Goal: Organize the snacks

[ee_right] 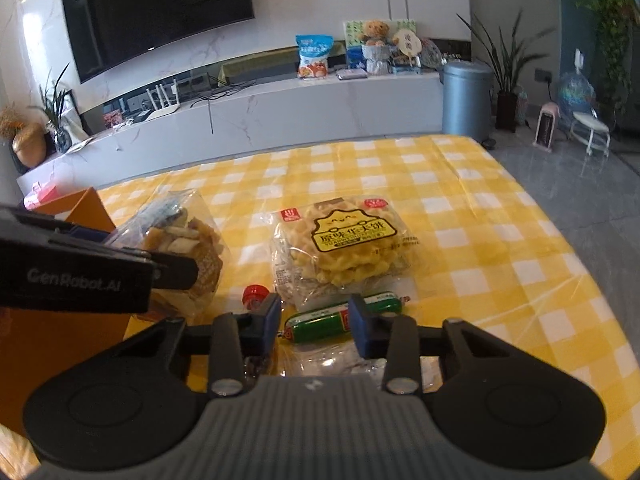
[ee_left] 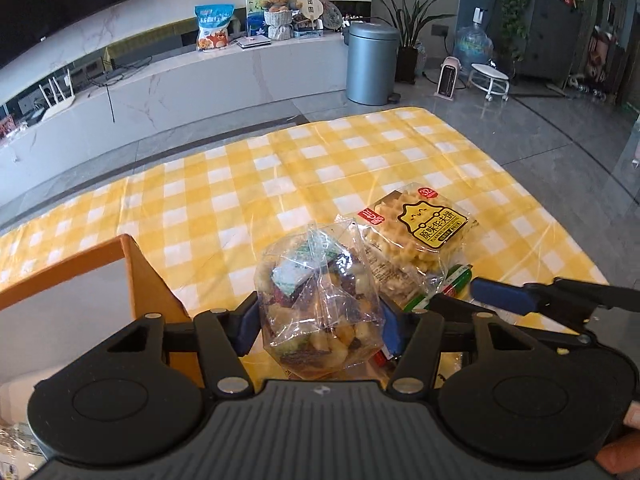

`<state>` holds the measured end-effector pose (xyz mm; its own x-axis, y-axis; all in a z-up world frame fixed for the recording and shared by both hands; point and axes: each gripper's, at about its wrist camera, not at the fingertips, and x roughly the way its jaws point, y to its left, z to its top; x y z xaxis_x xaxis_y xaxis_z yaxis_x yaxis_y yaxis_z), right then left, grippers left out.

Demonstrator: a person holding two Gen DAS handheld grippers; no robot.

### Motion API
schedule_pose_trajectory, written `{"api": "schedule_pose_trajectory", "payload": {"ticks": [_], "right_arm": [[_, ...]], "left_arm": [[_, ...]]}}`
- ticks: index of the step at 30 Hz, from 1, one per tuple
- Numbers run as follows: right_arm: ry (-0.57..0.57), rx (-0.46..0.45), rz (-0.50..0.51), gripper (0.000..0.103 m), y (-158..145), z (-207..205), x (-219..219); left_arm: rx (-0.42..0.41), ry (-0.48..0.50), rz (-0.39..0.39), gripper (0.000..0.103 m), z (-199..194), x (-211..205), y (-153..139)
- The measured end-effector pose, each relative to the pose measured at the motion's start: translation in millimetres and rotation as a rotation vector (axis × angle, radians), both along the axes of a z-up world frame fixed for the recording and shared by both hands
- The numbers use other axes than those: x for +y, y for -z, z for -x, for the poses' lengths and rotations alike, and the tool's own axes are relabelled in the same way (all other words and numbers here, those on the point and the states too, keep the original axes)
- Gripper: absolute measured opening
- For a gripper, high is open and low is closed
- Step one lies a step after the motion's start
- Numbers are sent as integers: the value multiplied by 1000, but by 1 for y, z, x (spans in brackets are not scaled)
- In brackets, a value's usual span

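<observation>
Gripping a clear bag of mixed snacks with the left gripper (ee_left: 320, 326); closing around a green sausage with the right gripper (ee_right: 318, 322).

Pinching the clear snack bag (ee_left: 318, 300) between the blue pads (ee_left: 246, 328), bulging above the jaws, beside the orange box (ee_left: 150, 276) at left on the yellow checked cloth (ee_left: 280, 160). Straddling the green sausage (ee_right: 340, 316) with jaws partly open, one pad seemingly touching its wrapper, though hard telling whether both are pressing. Lying just beyond the sausage, a waffle packet (ee_right: 348, 240) with a yellow label, flat on the cloth. Peeking out at left of the sausage, a small red cap (ee_right: 255, 294). Showing behind the table, a marble shelf with a teddy bear (ee_right: 374, 32) and a grey bin (ee_right: 466, 96).
</observation>
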<state>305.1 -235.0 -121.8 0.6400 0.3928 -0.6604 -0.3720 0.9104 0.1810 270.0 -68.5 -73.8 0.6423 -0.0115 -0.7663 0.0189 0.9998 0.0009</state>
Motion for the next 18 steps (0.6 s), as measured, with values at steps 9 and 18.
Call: {"api": "schedule_pose_trajectory", "payload": {"ticks": [9,18], "right_arm": [[101,175,-185,29,17,-34,-4],[149,183,-187,0,22,-36,-2]], "left_arm": [[-4,-7,29,67,0,5,5],[-2,-15,53,67,1,9,8]]}}
